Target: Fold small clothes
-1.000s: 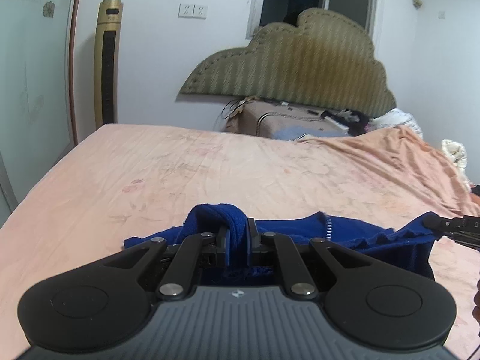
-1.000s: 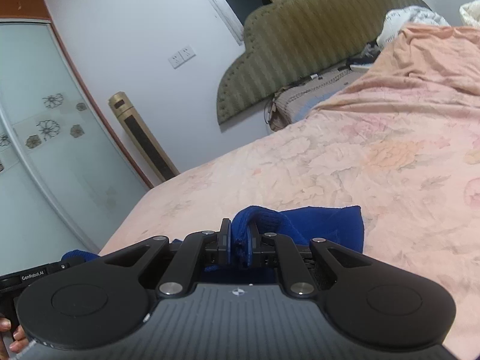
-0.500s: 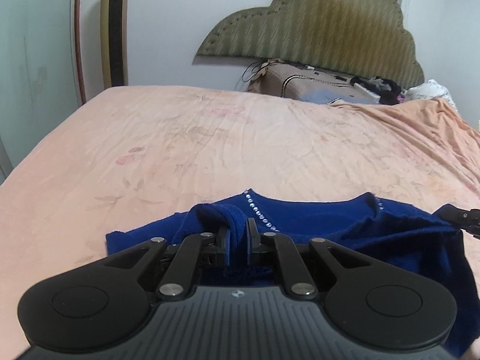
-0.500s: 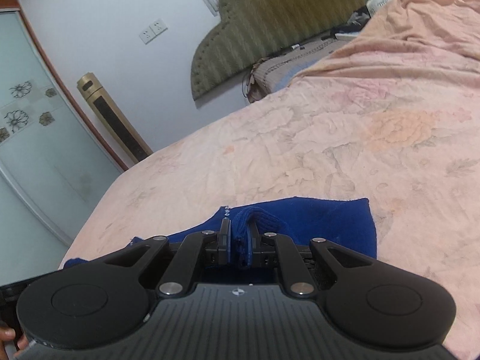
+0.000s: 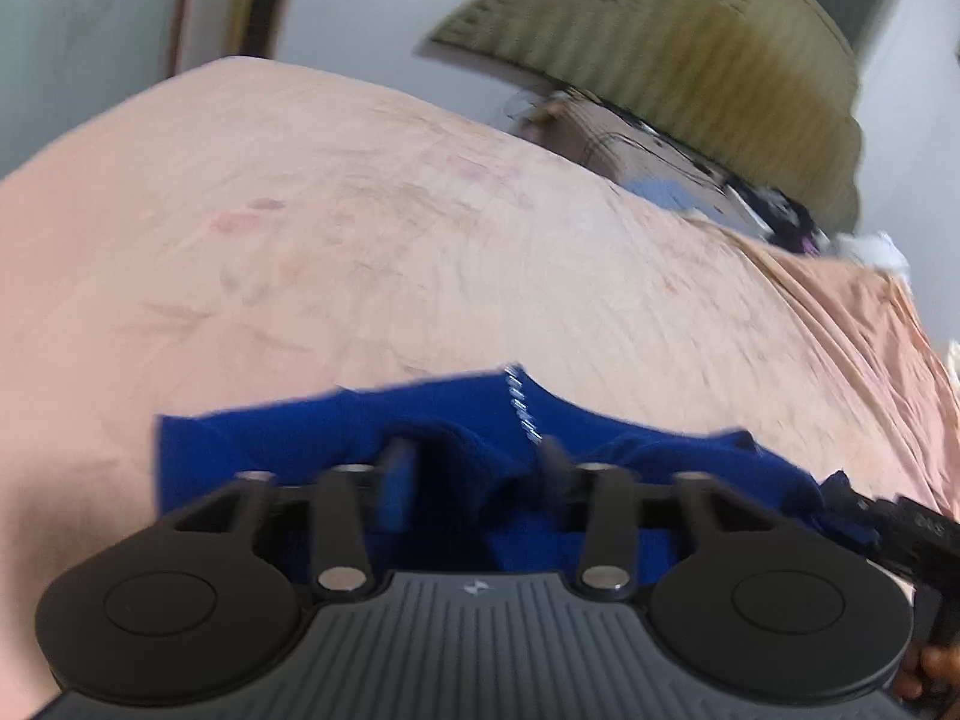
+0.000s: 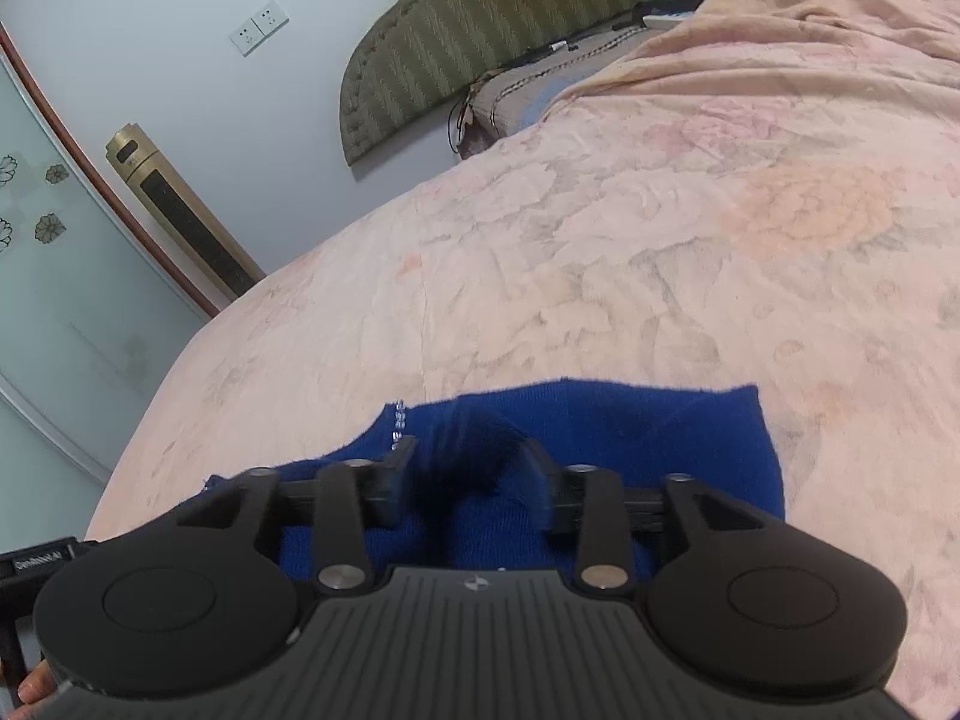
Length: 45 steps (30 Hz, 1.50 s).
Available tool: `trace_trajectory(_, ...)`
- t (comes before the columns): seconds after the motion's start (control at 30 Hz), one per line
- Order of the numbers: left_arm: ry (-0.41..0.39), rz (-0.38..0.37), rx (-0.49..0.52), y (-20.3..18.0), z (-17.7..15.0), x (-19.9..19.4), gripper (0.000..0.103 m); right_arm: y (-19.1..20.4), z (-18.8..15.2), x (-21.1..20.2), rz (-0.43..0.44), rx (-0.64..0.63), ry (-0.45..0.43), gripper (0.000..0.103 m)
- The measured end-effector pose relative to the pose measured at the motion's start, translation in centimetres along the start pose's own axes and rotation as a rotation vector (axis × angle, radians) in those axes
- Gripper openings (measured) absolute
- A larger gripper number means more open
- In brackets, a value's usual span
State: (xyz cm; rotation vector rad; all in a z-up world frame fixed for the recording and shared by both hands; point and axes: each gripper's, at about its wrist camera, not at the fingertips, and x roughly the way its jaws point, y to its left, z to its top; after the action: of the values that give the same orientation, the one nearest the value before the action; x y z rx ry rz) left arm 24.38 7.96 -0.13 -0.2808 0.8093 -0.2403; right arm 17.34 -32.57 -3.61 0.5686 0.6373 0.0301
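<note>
A small dark blue knit garment (image 5: 312, 438) with a row of small rhinestones (image 5: 522, 408) lies on the pink floral bedsheet (image 5: 360, 240). It also shows in the right wrist view (image 6: 660, 438). My left gripper (image 5: 474, 474) is open, its jaws spread wide over a raised fold of the blue cloth. My right gripper (image 6: 468, 474) is open too, with a hump of blue cloth between its spread jaws. The right gripper's body shows at the right edge of the left wrist view (image 5: 900, 528).
The bedsheet (image 6: 660, 240) stretches far ahead. A padded olive headboard (image 6: 480, 30) leans on the wall, with a cardboard box (image 5: 630, 150) and cables in front of it. A gold tower fan (image 6: 180, 216) stands by a glass wardrobe door (image 6: 54, 300).
Both grippers were shut on folds of the blue garment and carried it down onto the bed. Now both have opened and the garment lies on the sheet.
</note>
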Motion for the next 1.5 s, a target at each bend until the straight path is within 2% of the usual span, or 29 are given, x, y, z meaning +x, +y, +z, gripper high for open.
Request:
trace_trajectory(0.03, -0.029, 0.027, 0.006, 0.0, 0.0, -0.4, 0.072, 0.1, 0.1, -0.1, -0.013, -0.006, -0.010, 0.053)
trace_trajectory(0.1, -0.092, 0.072, 0.038, -0.2, 0.0, -1.5, 0.074, 0.3, 0.3, -0.5, -0.051, -0.020, -0.045, 0.060)
trace_trajectory(0.17, -0.117, 0.113, 0.082, -0.7, -0.1, -2.2, 0.074, 0.6, 0.2, -1.1, -0.077, -0.036, -0.087, 0.061)
trace_trajectory(0.23, -0.126, 0.151, 0.124, -1.2, -0.2, -2.4, 0.074, 1.1, 0.0, -1.3, -0.066, -0.063, -0.094, 0.061)
trace_trajectory(0.37, -0.156, 0.242, 0.265, -3.3, -1.6, -2.2, 0.074, 3.4, -1.4, -0.6, -0.012, -0.195, -0.019, 0.061)
trace_trajectory(0.43, -0.148, 0.298, 0.337, -4.3, -2.1, -1.3, 0.074, 4.1, -1.9, 0.5, -0.040, -0.249, 0.027, 0.063)
trace_trajectory(0.47, -0.127, 0.330, 0.362, -4.7, -2.3, -0.5, 0.074, 4.2, -1.9, 1.3, -0.086, -0.260, 0.047, 0.063)
trace_trajectory(0.53, -0.086, 0.375, 0.364, -4.5, -2.1, 0.9, 0.074, 4.0, -1.8, 1.6, -0.169, -0.264, 0.020, 0.061)
trace_trajectory(0.57, -0.080, 0.394, 0.340, -4.0, -1.8, 1.4, 0.074, 3.9, -1.7, 1.3, -0.178, -0.255, 0.007, 0.062)
trace_trajectory(0.67, -0.137, 0.419, 0.226, -2.3, -0.4, 0.5, 0.074, 5.0, -1.9, -0.3, -0.194, -0.303, -0.051, 0.068)
trace_trajectory(0.73, -0.186, 0.411, 0.152, -1.2, 0.3, -0.6, 0.074, 5.9, -2.2, -1.0, -0.193, -0.378, -0.077, 0.073)
trace_trajectory(0.8, -0.212, 0.415, 0.095, -0.3, 0.8, -1.8, 0.074, 6.7, -2.5, -1.4, -0.165, -0.410, -0.071, 0.073)
trace_trajectory(0.9, -0.195, 0.360, 0.101, -0.2, 0.7, -2.8, 0.074, 7.0, -2.8, -0.7, -0.123, -0.413, -0.020, 0.077)
trace_trajectory(1.0, -0.147, 0.230, 0.199, -1.4, -0.5, -3.3, 0.074, 6.6, -3.3, 0.8, -0.163, -0.397, 0.036, 0.078)
trace_trajectory(1.03, -0.133, 0.212, 0.240, -1.8, -1.0, -3.4, 0.074, 6.5, -3.4, 0.8, -0.178, -0.390, 0.040, 0.078)
trace_trajectory(1.23, -0.060, 0.077, 0.562, -4.6, -4.6, -3.1, 0.074, 8.9, -4.3, 0.0, -0.110, -0.471, 0.022, 0.084)
trace_trajectory(1.3, -0.033, 0.076, 0.637, -5.8, -5.5, -2.1, 0.074, 9.3, -4.5, 0.1, -0.104, -0.475, 0.026, 0.085)
trace_trajectory(1.33, -0.041, 0.109, 0.664, -6.4, -5.7, -1.4, 0.074, 9.3, -4.6, 0.2, -0.098, -0.471, 0.031, 0.085)
trace_trajectory(1.4, -0.070, 0.230, 0.677, -7.0, -5.3, 0.4, 0.074, 9.2, -4.8, 0.3, -0.098, -0.464, 0.037, 0.085)
trace_trajectory(1.43, -0.081, 0.297, 0.653, -6.9, -4.7, 1.3, 0.075, 9.0, -4.9, 0.3, -0.107, -0.463, 0.039, 0.085)
trace_trajectory(1.5, -0.076, 0.403, 0.537, -5.5, -2.8, 2.7, 0.075, 8.4, -4.8, 0.3, -0.148, -0.463, 0.030, 0.084)
